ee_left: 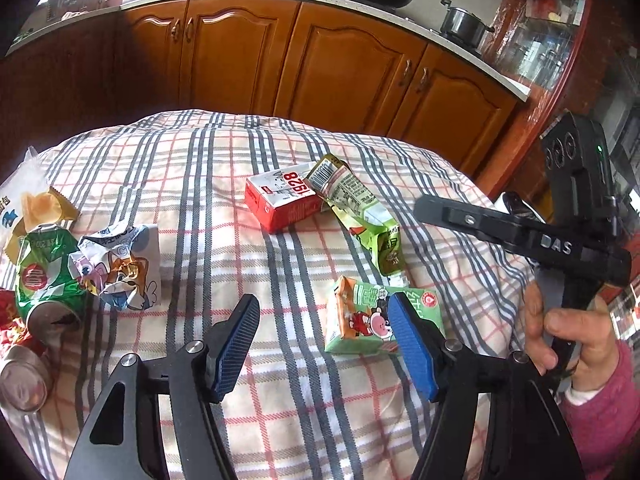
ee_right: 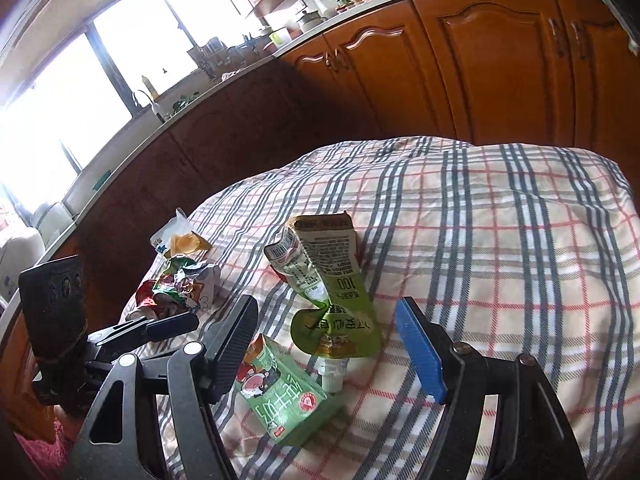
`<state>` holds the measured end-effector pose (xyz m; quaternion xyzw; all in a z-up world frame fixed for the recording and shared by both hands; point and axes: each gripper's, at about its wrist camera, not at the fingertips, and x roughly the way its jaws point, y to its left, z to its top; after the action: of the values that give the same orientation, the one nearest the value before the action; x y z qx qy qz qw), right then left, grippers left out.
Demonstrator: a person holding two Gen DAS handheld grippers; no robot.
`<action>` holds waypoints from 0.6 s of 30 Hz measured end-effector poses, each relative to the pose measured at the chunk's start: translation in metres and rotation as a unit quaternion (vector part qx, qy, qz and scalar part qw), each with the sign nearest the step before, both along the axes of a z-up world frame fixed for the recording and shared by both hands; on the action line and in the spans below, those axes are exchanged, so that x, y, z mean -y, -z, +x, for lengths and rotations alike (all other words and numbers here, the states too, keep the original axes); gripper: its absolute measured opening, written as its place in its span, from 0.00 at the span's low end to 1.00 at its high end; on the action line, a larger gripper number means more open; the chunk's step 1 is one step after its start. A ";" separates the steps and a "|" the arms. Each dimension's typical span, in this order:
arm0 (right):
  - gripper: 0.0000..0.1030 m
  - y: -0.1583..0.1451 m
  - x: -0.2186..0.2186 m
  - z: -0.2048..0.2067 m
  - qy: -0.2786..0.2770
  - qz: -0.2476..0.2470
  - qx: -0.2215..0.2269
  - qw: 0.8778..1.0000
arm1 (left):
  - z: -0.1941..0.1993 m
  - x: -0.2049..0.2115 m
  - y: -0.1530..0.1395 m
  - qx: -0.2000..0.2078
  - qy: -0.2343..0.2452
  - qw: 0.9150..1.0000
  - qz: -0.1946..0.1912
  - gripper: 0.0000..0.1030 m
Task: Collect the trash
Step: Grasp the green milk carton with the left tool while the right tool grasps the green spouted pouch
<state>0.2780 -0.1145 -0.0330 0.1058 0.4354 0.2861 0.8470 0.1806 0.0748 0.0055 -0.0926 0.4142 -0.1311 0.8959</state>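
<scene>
On the checked tablecloth (ee_left: pixel 224 152), my left gripper (ee_left: pixel 320 308) is open just above a green drink carton (ee_left: pixel 356 320), whose right side is hidden behind my right finger. No pad presses on it. Behind it lie a red and white "1928" carton (ee_left: pixel 280 200) and a twisted green pouch (ee_left: pixel 356 216). My right gripper (ee_right: pixel 326 312) is open around that green pouch (ee_right: pixel 336 300), pads clear of it, with the spout (ee_right: pixel 330 376) pointing towards me. The drink carton (ee_right: pixel 288 396) lies low by its left finger. A hand (ee_left: pixel 568 336) holds the right gripper (ee_left: pixel 436 208).
At the cloth's left end lie a crushed green can (ee_left: pixel 44 272), a crumpled cartoon wrapper (ee_left: pixel 120 264), a snack bag (ee_left: pixel 28 200), a silver can (ee_left: pixel 24 376) and a red wrapper (ee_left: pixel 8 320). Wooden kitchen cabinets (ee_left: pixel 352 68) stand behind the table. The left gripper (ee_right: pixel 172 326) shows at left.
</scene>
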 end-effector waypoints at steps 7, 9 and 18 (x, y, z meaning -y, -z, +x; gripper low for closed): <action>0.12 0.024 -0.033 0.026 -0.031 -0.054 -0.016 0.998 | 0.012 0.018 0.001 0.030 0.112 0.991 0.061 0.67; 0.06 0.026 -0.029 0.026 -0.027 -0.047 -0.019 0.998 | 0.017 0.026 0.000 0.036 0.144 0.986 0.081 0.68; 0.02 -0.009 0.040 0.005 0.037 -0.003 0.000 0.999 | 0.040 0.075 0.010 0.046 0.318 0.926 0.199 0.77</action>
<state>0.2828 -0.1543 -0.0245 0.1198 0.4320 0.2532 0.8573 0.2204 -0.0004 -0.0049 0.2308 0.3974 -0.3282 0.8253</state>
